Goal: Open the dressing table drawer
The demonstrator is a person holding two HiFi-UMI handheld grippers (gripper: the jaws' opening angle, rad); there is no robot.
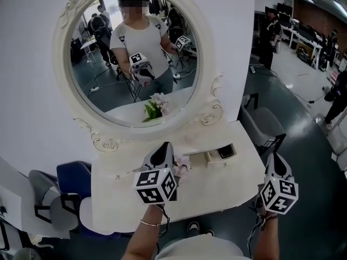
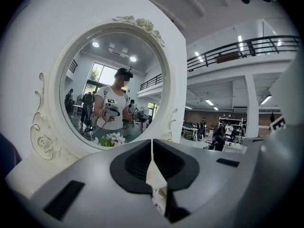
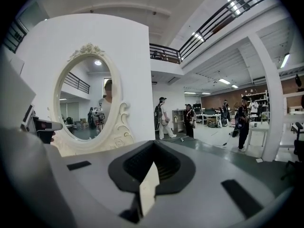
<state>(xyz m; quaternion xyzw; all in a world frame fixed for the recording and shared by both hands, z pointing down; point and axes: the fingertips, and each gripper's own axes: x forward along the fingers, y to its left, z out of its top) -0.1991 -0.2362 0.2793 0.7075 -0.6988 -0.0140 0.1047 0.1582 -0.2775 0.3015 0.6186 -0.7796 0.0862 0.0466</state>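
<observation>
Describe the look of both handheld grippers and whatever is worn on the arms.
The left gripper and right gripper are alike: pale grey shells tapering to the jaws, black recess around them. Each carries a white cube of black square markers. Dark cords hang by both wrists. A thin bracelet circles the left wrist; forearms are unsleeved.

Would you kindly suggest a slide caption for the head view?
Left gripper and right gripper poised at a white dressing table, facing its oval mirror.
</observation>
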